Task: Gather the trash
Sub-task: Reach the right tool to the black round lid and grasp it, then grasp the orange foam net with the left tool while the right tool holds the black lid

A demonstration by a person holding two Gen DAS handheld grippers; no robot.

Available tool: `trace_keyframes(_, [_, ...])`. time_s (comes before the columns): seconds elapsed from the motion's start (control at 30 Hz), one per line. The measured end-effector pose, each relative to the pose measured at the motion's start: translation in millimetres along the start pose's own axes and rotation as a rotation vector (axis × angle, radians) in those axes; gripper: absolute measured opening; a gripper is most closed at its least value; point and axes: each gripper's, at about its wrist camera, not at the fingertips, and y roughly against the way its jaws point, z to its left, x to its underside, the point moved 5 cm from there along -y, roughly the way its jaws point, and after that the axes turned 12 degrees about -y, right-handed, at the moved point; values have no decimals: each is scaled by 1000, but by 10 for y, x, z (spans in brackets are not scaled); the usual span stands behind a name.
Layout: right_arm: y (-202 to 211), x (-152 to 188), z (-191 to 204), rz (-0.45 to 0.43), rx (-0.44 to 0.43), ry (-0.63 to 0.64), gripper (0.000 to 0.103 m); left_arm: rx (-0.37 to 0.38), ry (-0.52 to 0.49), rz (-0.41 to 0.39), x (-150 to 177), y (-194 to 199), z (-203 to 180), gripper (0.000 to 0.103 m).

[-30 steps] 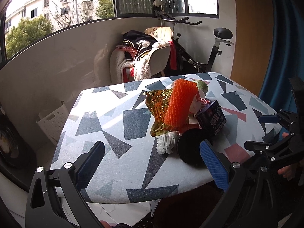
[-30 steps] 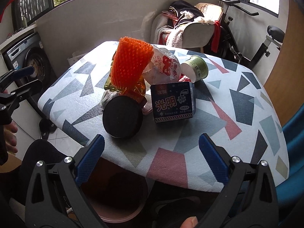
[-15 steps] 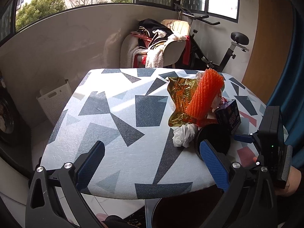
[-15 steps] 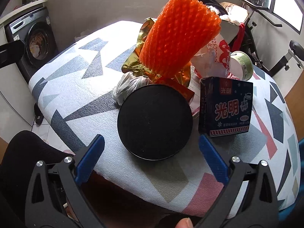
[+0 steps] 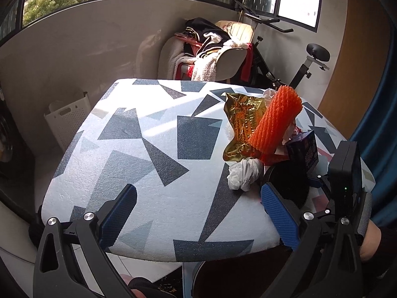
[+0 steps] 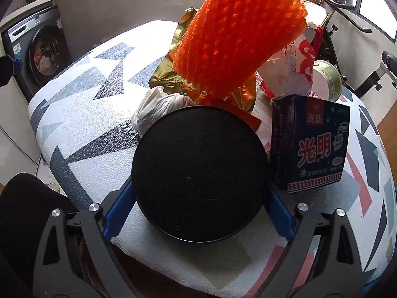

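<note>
Right wrist view: my right hand-held gripper (image 6: 198,198) stands spread wide around the black round lid (image 6: 199,172) at the centre of the frame, a blue pad (image 6: 119,211) beside each edge; I cannot tell whether they touch it. The lid lies flat on the counter (image 6: 82,114) near its lower edge. Behind it, the orange foam net (image 6: 238,37) rises toward the top of the frame, its long axis tilted to the upper right, over a gold foil wrapper (image 6: 171,74). A crumpled white bag (image 6: 158,109) sits at the lid's upper left, a dark blue carton (image 6: 310,144) upright at its right. In the left wrist view, my left hand-held gripper (image 5: 198,213) hangs released over the counter's near edge at the bottom of the frame, holding nothing.
</note>
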Motion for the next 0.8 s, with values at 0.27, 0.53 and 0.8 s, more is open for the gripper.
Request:
trace_keyframes(0.27, [351,42,-242,-24,-98,-127,92,21,33,8,-54,-33,-28,98])
trace_keyframes(0.53, [662,62,-586,-79,-83,-182,92,46,-32,30,-187,-153,-307,97])
trace_keyframes(0.8, [853,88,-978,-130,-52,-239,92,161,-102,-22,-720,-426,-717,97])
